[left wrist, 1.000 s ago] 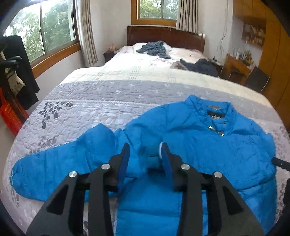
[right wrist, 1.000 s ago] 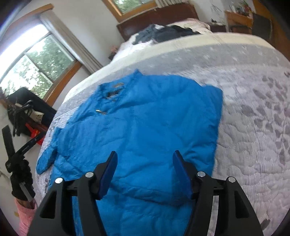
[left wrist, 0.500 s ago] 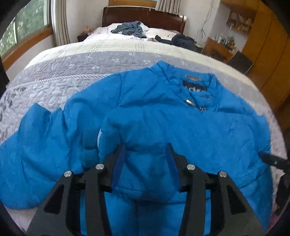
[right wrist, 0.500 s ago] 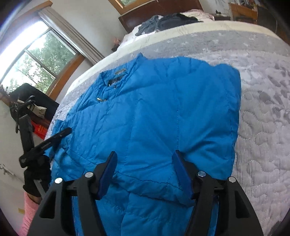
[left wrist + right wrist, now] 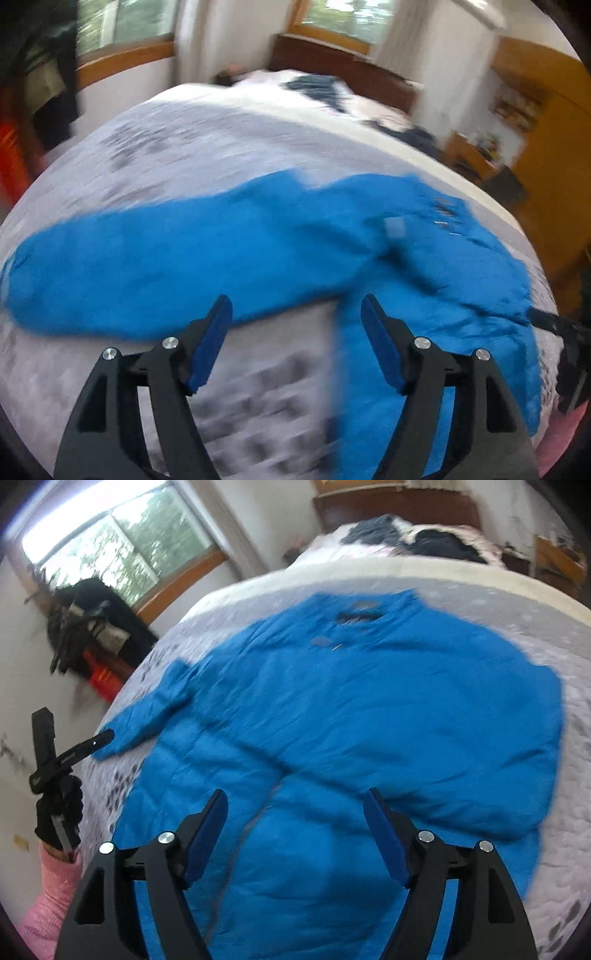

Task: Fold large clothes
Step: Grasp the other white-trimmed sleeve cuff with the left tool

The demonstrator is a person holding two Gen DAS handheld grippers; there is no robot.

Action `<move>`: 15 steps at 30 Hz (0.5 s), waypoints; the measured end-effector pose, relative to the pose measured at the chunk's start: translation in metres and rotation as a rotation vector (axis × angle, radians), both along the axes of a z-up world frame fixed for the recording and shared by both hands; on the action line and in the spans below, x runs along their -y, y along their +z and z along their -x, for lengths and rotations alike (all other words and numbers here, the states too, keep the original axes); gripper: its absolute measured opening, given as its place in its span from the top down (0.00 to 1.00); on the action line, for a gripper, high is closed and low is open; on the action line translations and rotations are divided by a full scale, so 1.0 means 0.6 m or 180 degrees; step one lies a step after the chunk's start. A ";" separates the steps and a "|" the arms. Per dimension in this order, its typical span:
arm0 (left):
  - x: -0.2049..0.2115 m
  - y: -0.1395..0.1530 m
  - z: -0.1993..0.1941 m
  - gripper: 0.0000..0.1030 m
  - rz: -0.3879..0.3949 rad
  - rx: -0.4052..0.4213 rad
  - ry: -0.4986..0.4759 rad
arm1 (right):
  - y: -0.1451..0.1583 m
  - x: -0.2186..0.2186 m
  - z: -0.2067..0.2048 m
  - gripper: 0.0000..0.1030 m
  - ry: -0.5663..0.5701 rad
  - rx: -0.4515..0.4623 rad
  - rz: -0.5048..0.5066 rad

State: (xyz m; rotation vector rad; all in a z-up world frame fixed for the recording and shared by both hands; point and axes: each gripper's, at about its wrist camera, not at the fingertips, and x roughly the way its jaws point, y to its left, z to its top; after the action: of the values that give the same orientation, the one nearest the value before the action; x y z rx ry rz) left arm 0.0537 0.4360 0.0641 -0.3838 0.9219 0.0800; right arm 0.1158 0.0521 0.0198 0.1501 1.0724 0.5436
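One blue padded jacket (image 5: 369, 709), soft, bulky, likely slippery; grasp outstretched sleeve (image 5: 122, 266) near its cuff; left gripper (image 5: 295, 332), right gripper (image 5: 295, 827) both wide open, empty.

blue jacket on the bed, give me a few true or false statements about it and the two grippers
1. The left gripper is clamped on a sleeve. False: it is open and holds nothing.
2. The blue jacket lies on a grey quilt. True.
3. One sleeve stretches out sideways across the quilt. True.
4. The right gripper is shut. False: it is open above the jacket.
5. The jacket's collar points toward the headboard. True.
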 end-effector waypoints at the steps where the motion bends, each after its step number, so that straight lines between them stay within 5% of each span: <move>1: -0.031 -0.009 0.015 0.30 0.0059 -0.0036 0.0135 | -0.003 -0.014 0.001 0.26 0.0058 -0.0029 0.0010; 7: -0.180 -0.061 0.069 0.30 0.0416 -0.0121 0.0905 | -0.017 -0.096 0.000 0.26 0.0369 -0.0108 0.0183; 15: -0.288 -0.088 0.051 0.33 0.0966 0.0146 0.1189 | -0.047 -0.129 -0.011 0.26 0.0377 -0.0209 0.0228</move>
State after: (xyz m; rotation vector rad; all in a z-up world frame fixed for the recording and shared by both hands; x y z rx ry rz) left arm 0.0234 0.6085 0.0114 -0.8347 0.8090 0.2737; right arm 0.1225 0.1292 -0.0085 0.0420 1.1682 0.6092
